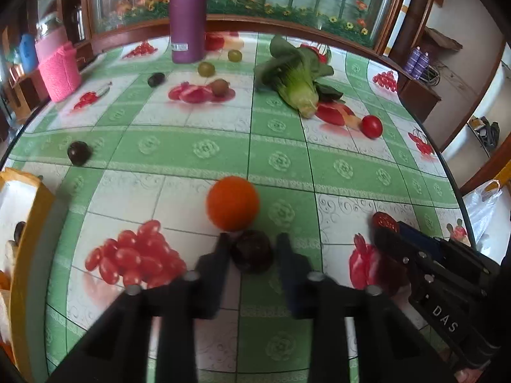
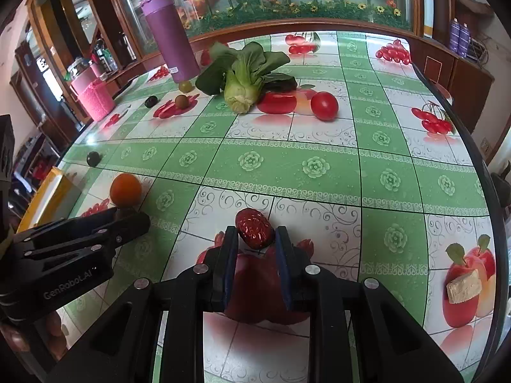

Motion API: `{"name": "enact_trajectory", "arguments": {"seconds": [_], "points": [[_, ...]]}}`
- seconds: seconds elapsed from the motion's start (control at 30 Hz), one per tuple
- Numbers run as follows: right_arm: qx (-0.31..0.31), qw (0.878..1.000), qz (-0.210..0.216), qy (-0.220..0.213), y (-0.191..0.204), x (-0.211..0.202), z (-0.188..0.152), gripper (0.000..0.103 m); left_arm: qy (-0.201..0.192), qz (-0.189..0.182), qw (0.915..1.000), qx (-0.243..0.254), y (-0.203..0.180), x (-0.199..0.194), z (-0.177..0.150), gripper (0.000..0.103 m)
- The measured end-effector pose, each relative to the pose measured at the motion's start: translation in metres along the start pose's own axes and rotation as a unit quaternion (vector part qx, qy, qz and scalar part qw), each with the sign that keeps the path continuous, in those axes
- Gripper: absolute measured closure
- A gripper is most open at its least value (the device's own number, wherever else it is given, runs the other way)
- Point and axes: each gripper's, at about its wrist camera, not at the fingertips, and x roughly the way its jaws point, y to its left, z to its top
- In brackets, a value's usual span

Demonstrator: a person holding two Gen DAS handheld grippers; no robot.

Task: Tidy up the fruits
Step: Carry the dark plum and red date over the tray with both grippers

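My left gripper (image 1: 254, 243) is shut on a dark purple plum (image 1: 252, 252) low over the tablecloth, with an orange (image 1: 232, 202) lying just beyond its fingertips. The right wrist view shows the same left gripper (image 2: 129, 214) at the left, beside the orange (image 2: 125, 190). A wrinkled red date (image 2: 254, 228) is gripped at the tips of my right gripper (image 2: 254, 234). From the left wrist view, the right gripper (image 1: 386, 228) shows at the right with the date (image 1: 385, 220) at its tip.
A yellow-rimmed tray (image 1: 32, 210) stands at the left edge. Further back lie two dark plums (image 1: 79, 153), green fruits (image 1: 206, 69), a brown fruit (image 1: 220, 86), a tomato (image 2: 324, 105) and a bok choy (image 2: 242, 76). A purple bottle (image 2: 172, 41) and a pink container (image 2: 95, 95) stand behind.
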Motion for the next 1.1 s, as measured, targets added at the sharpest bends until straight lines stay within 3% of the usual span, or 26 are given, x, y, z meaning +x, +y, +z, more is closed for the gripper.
{"name": "enact_trajectory", "arguments": {"seconds": [0.3, 0.63, 0.73, 0.8, 0.9, 1.1], "points": [[-0.009, 1.000, -0.011, -0.004, 0.007, -0.012, 0.000, 0.080, 0.007, -0.039, 0.9989, -0.023, 0.025, -0.029, -0.021, 0.076], [-0.004, 1.000, -0.026, 0.009, 0.008, -0.013, -0.009, 0.079, 0.004, -0.042, 0.9991, 0.001, 0.040, -0.068, -0.060, 0.076], [-0.003, 0.999, -0.026, 0.019, 0.009, -0.001, -0.002, 0.069, 0.008, -0.048, 0.9988, 0.000, 0.044, -0.074, -0.069, 0.076], [-0.016, 0.999, -0.029, 0.014, 0.013, 0.004, 0.002, 0.068, 0.010, -0.049, 0.9987, 0.000, 0.046, -0.076, -0.074, 0.076], [-0.061, 0.996, -0.067, 0.015, 0.025, 0.008, 0.002, 0.080, 0.012, -0.051, 0.9986, 0.003, 0.049, -0.079, -0.080, 0.076], [-0.062, 0.996, -0.057, 0.011, 0.036, -0.016, -0.015, 0.080, 0.006, -0.068, 0.9977, -0.004, 0.059, -0.092, -0.085, 0.076]]}}
